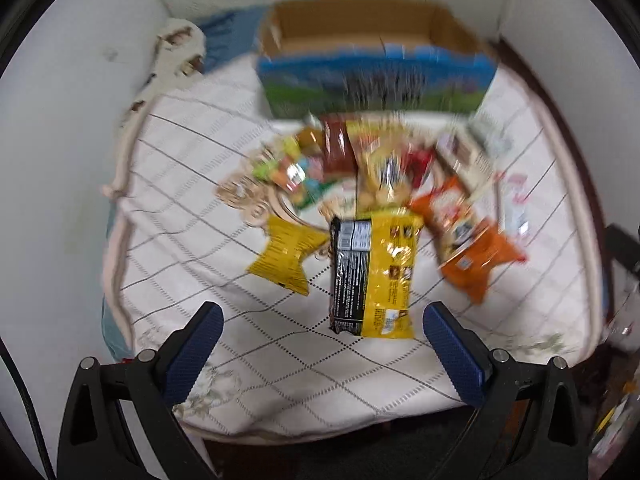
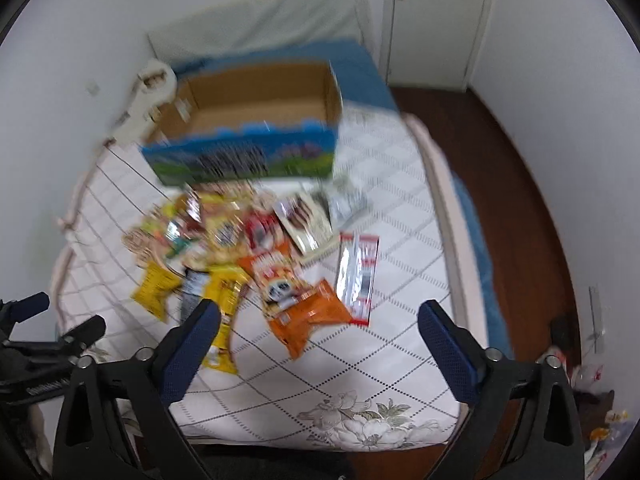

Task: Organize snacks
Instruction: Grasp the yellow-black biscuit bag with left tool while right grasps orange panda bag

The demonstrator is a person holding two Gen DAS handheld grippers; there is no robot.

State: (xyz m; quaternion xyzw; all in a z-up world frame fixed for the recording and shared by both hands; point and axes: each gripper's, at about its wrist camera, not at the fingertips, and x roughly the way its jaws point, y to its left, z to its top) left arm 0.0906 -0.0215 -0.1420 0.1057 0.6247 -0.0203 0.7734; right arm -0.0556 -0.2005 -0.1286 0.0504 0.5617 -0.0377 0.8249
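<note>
A pile of snack packs lies on a quilted white mattress [image 1: 224, 344]. Nearest in the left wrist view are a large yellow-and-black pack [image 1: 374, 276], a small yellow bag [image 1: 286, 256] and an orange bag [image 1: 468, 236]. Behind the pile stands an empty cardboard box [image 1: 372, 56] with a blue-green printed front. My left gripper [image 1: 322, 320] is open and empty, above the mattress just short of the yellow-and-black pack. My right gripper [image 2: 318, 318] is open and empty, over the near end of the orange bag [image 2: 298, 304]. A clear red-edged pack [image 2: 358, 276] lies to the right. The box also shows in the right wrist view [image 2: 256, 120].
The mattress [image 2: 360, 376] fills a corner between white walls. A blue cushion [image 2: 360, 68] and a pale pillow lie behind the box. Dark wood floor [image 2: 520, 200] runs along the right side, with a door at the back. The left gripper [image 2: 52, 328] shows at the right view's left edge.
</note>
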